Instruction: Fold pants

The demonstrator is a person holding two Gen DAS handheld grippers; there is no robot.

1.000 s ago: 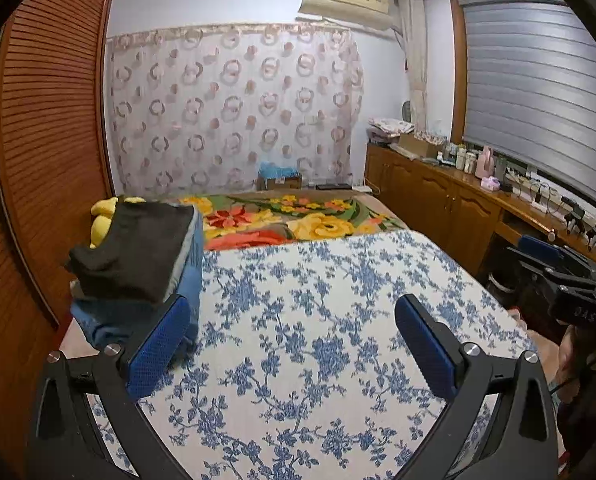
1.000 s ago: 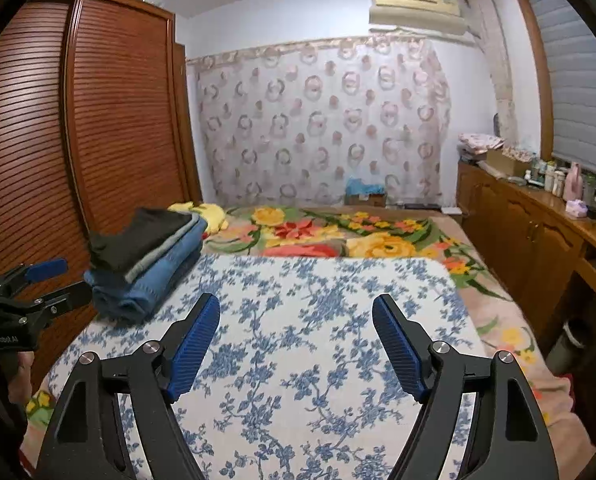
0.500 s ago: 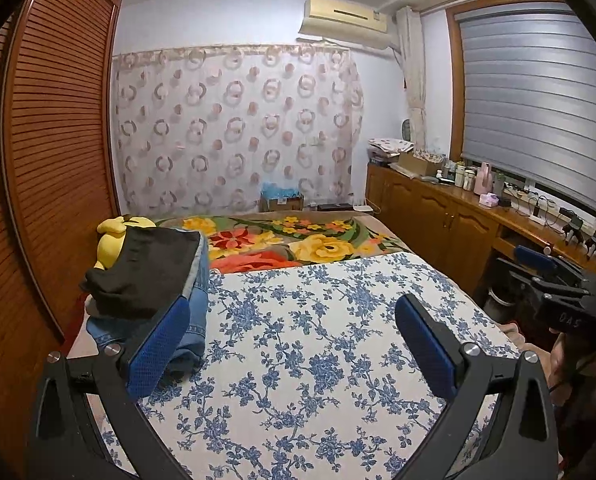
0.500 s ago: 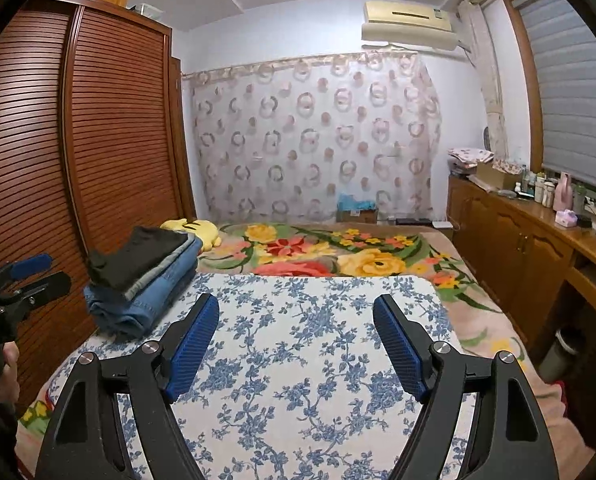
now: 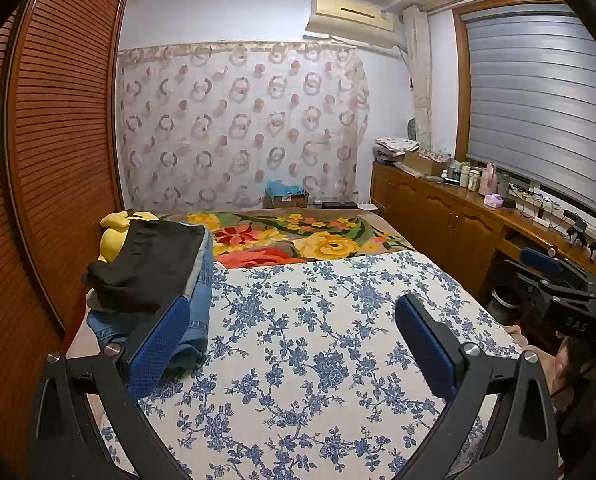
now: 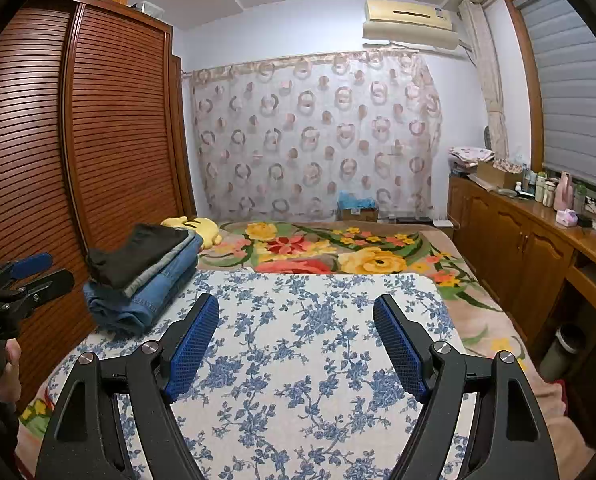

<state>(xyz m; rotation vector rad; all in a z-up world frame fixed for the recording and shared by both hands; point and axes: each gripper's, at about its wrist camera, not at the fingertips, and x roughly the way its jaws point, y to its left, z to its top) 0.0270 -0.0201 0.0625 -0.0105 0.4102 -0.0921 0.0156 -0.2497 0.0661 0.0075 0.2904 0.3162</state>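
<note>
Several folded pants (image 6: pixel 146 276) lie stacked on the bed (image 6: pixel 298 360), dark pair topping denim, left of both grippers' wide-open, empty jaws: left gripper (image 5: pixel 294 356), right gripper (image 6: pixel 298 344).

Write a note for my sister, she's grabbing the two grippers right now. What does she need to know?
Left gripper: open, empty, above the blue-flowered sheet.
Right gripper: open, empty, above the same sheet.
Folded pants stack: black pair on top, grey in between, blue jeans underneath, at the sheet's left edge by the wooden wardrobe, just in front of a yellow plush toy.
Done: every pair in view is folded and stacked.
Left: no unfolded pants are in view; if another pair turns up, spread it flat on the sheet first.
</note>
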